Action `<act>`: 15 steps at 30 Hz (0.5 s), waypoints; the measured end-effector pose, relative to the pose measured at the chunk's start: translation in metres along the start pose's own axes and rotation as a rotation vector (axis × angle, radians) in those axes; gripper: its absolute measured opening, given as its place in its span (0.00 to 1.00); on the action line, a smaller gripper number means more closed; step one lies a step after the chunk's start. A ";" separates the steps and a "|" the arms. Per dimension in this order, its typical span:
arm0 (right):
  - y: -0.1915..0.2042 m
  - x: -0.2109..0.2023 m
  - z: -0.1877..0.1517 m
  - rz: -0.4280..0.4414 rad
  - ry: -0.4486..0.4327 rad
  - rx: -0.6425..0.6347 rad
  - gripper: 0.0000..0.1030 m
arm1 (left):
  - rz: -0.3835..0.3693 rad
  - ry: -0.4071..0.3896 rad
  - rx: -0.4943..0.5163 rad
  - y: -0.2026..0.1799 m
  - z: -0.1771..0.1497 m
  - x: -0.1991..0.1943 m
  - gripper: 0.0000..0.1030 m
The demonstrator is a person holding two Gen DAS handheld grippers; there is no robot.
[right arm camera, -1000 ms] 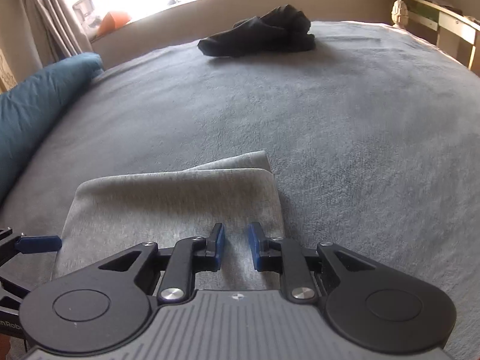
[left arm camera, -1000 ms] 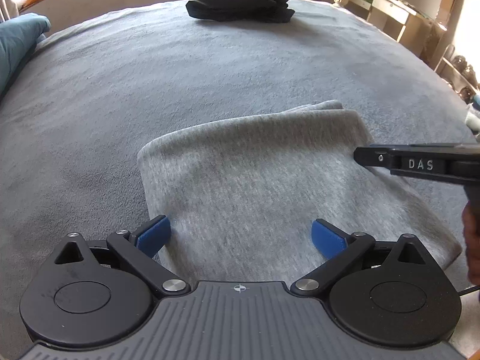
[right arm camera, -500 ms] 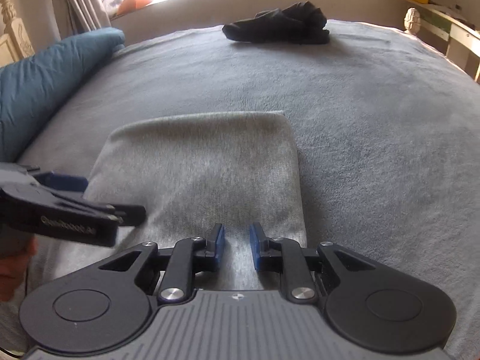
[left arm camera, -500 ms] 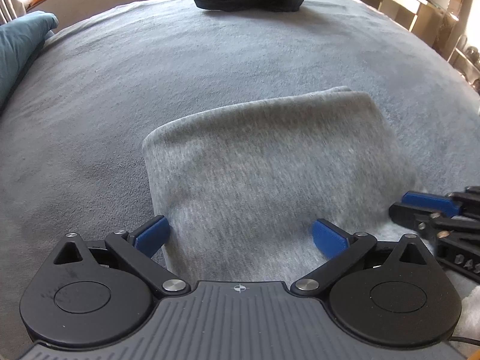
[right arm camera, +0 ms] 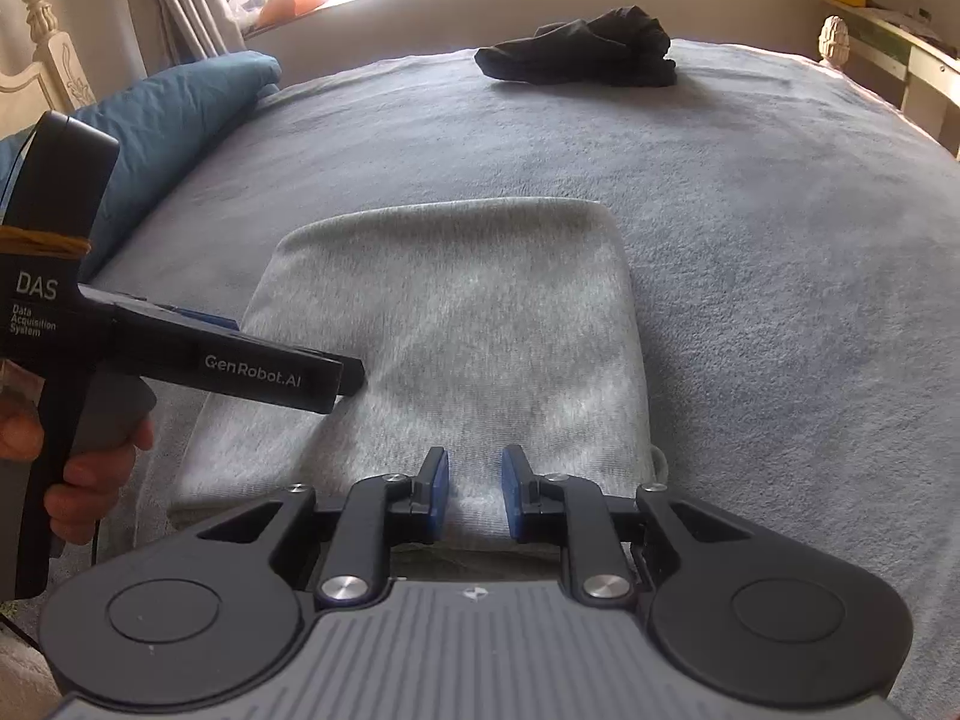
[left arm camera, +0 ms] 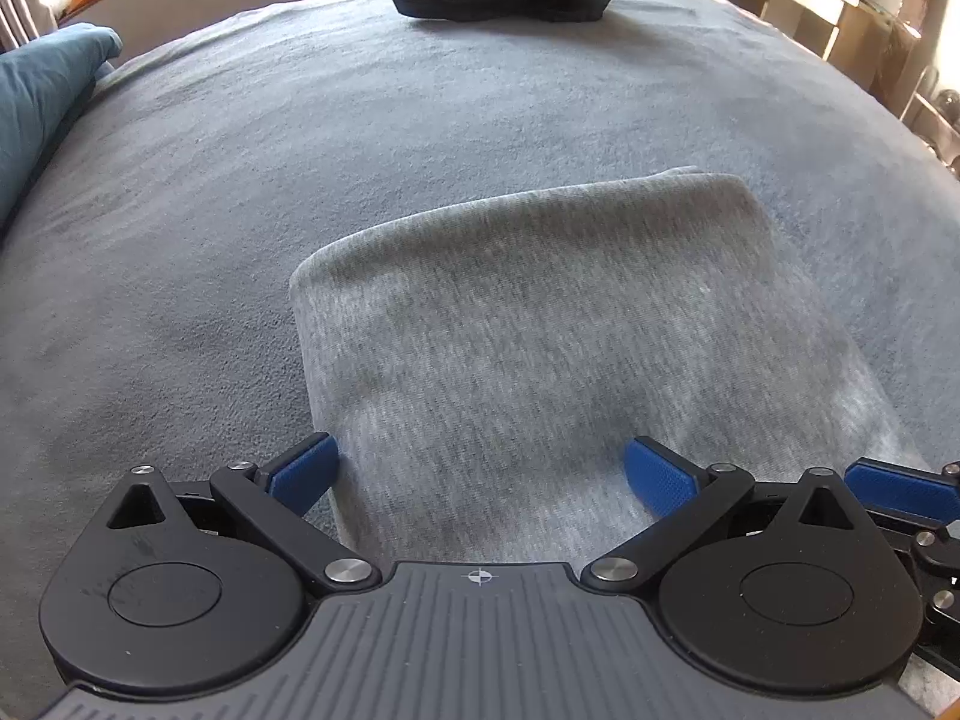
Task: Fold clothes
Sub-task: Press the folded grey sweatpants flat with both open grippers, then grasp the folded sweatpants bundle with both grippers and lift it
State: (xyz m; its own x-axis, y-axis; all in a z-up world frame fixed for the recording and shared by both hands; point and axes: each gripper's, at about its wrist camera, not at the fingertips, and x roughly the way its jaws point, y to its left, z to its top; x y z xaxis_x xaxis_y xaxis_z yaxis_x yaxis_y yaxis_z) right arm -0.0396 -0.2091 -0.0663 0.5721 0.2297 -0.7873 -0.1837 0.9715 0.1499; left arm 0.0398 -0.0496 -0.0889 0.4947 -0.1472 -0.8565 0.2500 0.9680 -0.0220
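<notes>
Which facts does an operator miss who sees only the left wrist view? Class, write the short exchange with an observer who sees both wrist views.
Operator: I see just one blue pad of the right gripper at my right edge. Is it holding anything?
Observer: No. Its jaws stand a little apart with nothing between them, above the near edge of the folded grey garment.
Operator: What is holding my left gripper?
Observer: A hand, wrapped around its handle, to the left of the garment.
Operator: What lies beyond the blue pillow?
Observer: A carved cream bedpost stands behind it.
</notes>
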 end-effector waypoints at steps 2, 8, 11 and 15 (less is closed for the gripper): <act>0.001 -0.001 -0.002 -0.006 0.000 -0.011 0.20 | -0.002 0.001 -0.002 0.001 -0.001 -0.001 1.00; -0.006 -0.016 0.002 0.036 0.004 0.035 0.31 | -0.047 -0.040 -0.005 0.015 -0.006 -0.003 1.00; -0.035 -0.031 0.012 0.072 -0.068 0.151 0.51 | -0.115 -0.088 -0.077 0.039 -0.009 -0.009 1.00; -0.095 -0.023 0.024 0.155 -0.098 0.369 0.81 | -0.264 -0.102 -0.202 0.074 -0.016 -0.009 1.00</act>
State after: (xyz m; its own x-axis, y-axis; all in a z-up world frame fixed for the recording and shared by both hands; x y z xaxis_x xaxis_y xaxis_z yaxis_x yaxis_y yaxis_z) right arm -0.0167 -0.3053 -0.0481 0.6368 0.3625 -0.6805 0.0148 0.8767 0.4808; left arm 0.0406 0.0264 -0.0906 0.5179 -0.4079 -0.7519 0.2154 0.9129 -0.3468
